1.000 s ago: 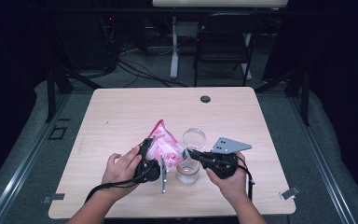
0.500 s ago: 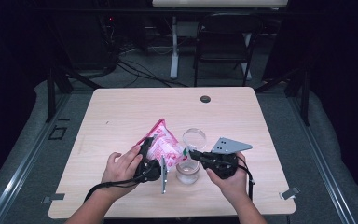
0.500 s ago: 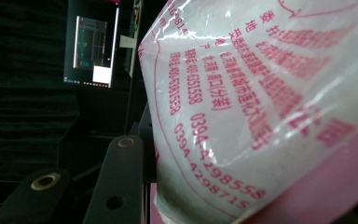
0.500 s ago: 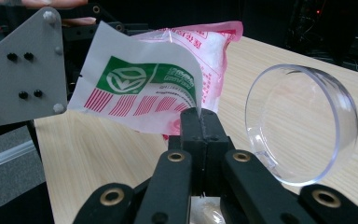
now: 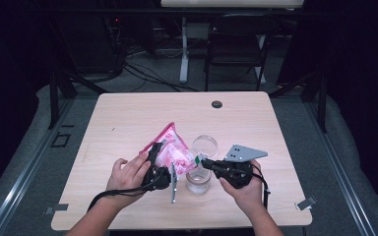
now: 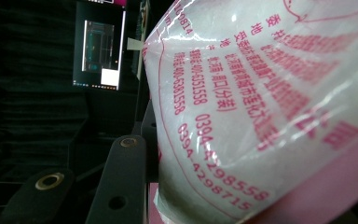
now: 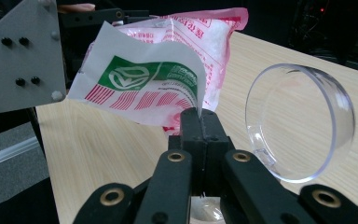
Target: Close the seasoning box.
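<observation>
Closing further on the bag (image 5: 174,156), left gripper (image 5: 153,164) at 9 o'clock; right gripper (image 7: 199,116) clenched on its corner, glass (image 5: 198,179) below, pour likely near.

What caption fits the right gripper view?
Right tongs shut on a corner of the pink-printed bag, beside a clear glass jar on the wooden table.

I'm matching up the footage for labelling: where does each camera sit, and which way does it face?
High view: above the near table edge, looking forward and down; both hands, left gripper, right gripper.
Left gripper view: on that gripper, close against the pink bag; one black jaw.
Right gripper view: along shut jaws pinching the bag's corner, beside the glass jar.
Shared: the bag.
</observation>
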Demonstrator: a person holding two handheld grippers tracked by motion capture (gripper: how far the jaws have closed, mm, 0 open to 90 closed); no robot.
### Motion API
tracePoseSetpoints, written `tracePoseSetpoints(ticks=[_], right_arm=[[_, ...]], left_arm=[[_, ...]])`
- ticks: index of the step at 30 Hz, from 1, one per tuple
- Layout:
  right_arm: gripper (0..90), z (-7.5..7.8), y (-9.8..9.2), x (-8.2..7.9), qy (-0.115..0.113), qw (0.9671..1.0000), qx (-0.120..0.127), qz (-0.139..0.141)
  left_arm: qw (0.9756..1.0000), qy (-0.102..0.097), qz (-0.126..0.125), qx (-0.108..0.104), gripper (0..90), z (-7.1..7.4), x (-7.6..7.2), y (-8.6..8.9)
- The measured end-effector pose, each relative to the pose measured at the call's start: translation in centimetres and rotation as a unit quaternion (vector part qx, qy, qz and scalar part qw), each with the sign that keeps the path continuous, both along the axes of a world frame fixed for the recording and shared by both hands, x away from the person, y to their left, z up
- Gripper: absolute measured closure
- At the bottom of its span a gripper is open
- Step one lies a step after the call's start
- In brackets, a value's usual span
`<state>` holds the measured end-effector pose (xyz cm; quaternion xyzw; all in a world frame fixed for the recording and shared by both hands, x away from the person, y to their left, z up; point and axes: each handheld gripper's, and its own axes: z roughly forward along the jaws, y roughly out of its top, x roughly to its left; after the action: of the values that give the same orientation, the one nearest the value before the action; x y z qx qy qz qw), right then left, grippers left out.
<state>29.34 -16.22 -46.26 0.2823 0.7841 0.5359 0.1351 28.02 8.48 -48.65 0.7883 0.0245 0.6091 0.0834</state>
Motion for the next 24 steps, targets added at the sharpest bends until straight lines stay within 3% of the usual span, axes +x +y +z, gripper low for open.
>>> tracePoseSetpoints(ticks=[7,11,24], right_arm=[[90.0,0.1,-0.1,-0.5,-0.003,1.0,-0.006,-0.003],[90.0,-0.2,-0.2,-0.6,-0.004,1.0,0.004,-0.004],[90.0,-1.2,-0.3,-0.5,0.008,1.0,-0.001,-0.006]], left_arm=[[0.9999,-0.01,-0.007,0.005,66.8,0.4,-0.1,-0.2],[0.9999,-0.01,-0.005,0.007,67.0,0.4,0.0,-0.3],[0.9999,-0.011,-0.005,0.008,67.4,0.5,0.1,-0.7]])
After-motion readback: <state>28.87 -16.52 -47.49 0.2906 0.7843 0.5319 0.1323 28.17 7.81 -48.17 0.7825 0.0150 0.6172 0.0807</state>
